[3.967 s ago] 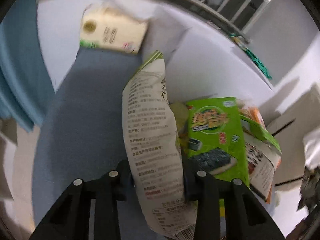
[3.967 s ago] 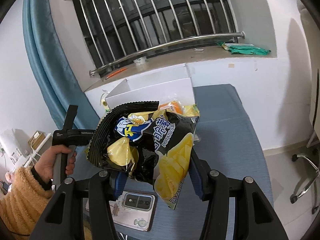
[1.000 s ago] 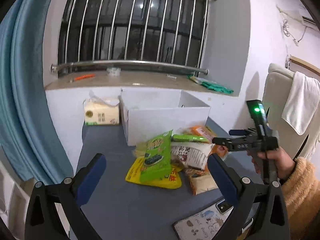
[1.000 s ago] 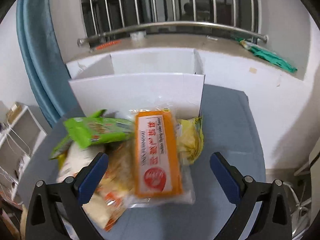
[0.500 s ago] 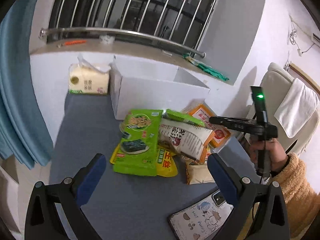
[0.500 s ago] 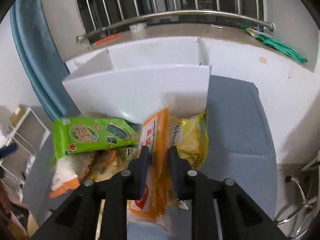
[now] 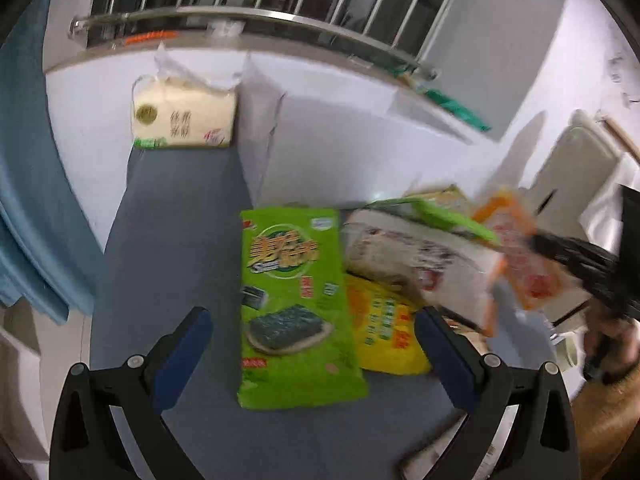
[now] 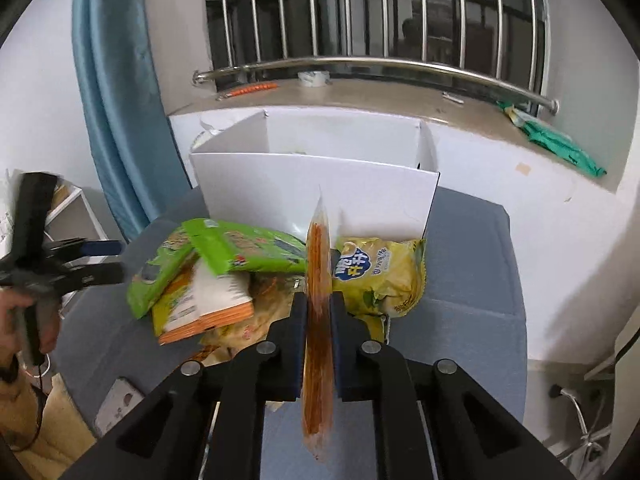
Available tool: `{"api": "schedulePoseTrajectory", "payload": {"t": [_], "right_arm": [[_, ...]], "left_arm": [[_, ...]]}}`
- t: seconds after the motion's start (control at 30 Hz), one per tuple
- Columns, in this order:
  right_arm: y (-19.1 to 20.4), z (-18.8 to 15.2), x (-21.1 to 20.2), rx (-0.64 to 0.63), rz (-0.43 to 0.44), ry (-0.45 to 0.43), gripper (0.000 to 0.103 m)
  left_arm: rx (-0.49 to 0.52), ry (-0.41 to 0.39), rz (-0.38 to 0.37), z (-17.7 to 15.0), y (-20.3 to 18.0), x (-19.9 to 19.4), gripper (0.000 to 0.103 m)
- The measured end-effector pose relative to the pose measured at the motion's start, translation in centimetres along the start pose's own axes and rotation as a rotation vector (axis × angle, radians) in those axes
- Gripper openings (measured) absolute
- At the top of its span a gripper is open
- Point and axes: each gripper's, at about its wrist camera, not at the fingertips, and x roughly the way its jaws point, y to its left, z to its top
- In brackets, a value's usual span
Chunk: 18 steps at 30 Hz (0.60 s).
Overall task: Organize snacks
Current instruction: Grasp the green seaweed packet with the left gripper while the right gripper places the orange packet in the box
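The room has white walls [image 8: 48, 92] and a window [image 8: 380, 12] with vertical metal bars; behind the glass it is dark. A round steel rail [image 8: 360, 65] runs along the front of a beige window sill [image 8: 360, 94]. A blue curtain [image 8: 116, 92] hangs at the left side of the window. The grey-blue table [image 8: 472, 264] stands against the wall under the sill. A white shelf [image 8: 76, 208] is near the curtain, and a chair base [image 8: 576, 420] is seen at the lower right.
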Motion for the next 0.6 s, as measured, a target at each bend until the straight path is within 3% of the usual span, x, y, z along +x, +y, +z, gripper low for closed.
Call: {"api": "schedulePoseTrajectory", "payload": {"t": [0.23,0.27,0.33,0.4,0.47,0.6], "right_arm": [[1.0,-0.1,-3.7,0.003,0.025,-0.062,0.011],[1.1,-0.2,-4.0,0.003,0.026,-0.064,0.011],[1.2,-0.4,-4.5,0.009,0.022,-0.063,0.011],[1.2,-0.6,-4.7,0.011,0.024,-0.063,0.011],[1.1,-0.9,-4.9,0.015,0.028,-0.059,0.011],[0.6,-0.9,-5.1,0.043,0.041,-0.08,0.011]], "left_arm": [[0.022,0.092,0.108,1.7,-0.4,4.9,0.102],[0.027,0.102,0.121,1.8,-0.7,5.4,0.092],[-0.005,0.106,0.104,1.9,-0.4,5.6,0.062],[-0.029,0.104,0.094,1.8,-0.2,5.2,0.06],[0.01,0.06,0.108,1.7,-0.8,3.8,0.06],[0.029,-0.05,0.046,2.2,-2.1,-0.8,0.06]]}}
